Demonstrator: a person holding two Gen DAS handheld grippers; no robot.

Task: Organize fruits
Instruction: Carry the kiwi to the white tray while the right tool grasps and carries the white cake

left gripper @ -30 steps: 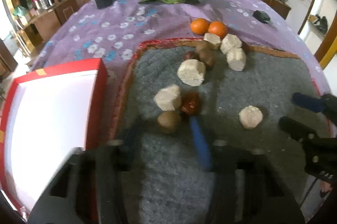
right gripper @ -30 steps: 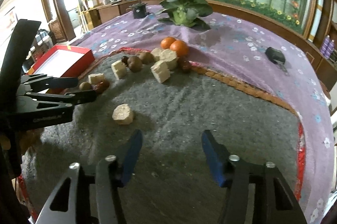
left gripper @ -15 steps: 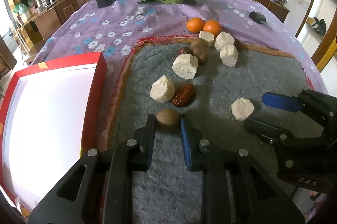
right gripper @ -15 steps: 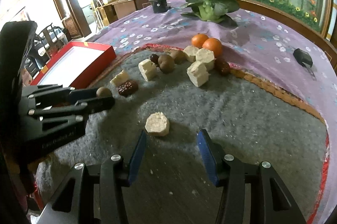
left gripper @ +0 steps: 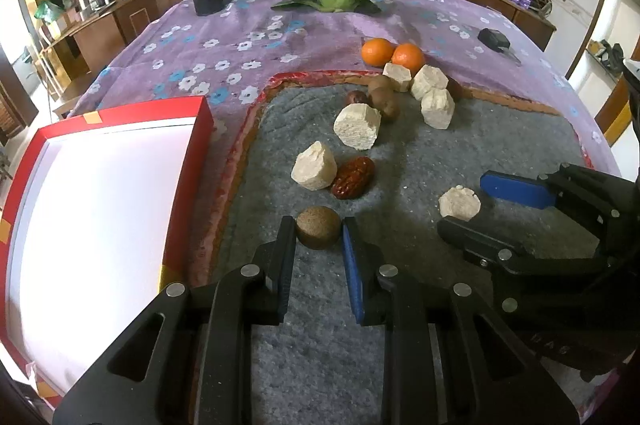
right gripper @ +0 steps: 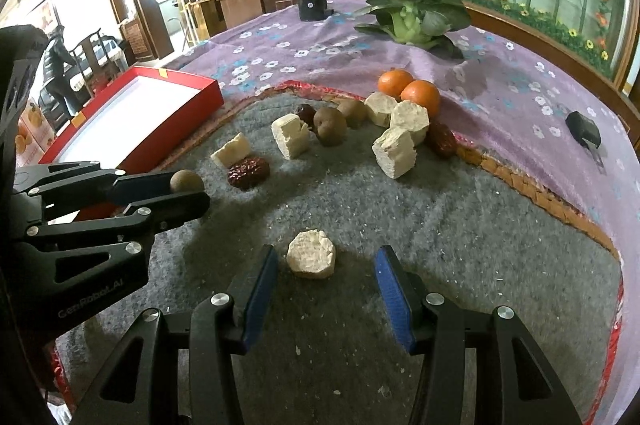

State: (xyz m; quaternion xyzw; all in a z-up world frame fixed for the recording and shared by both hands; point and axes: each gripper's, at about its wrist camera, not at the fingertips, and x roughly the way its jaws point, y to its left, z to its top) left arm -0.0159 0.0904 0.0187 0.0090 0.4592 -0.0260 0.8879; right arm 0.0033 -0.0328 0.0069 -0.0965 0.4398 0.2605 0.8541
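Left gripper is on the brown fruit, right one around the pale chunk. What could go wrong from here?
1. The brown fruit is round and held only at the tips of the left gripper; it could roll out when lifted toward the red box.
2. The right gripper is open, with the pale chunk off-centre near one finger; closing may push it aside or crumble it.
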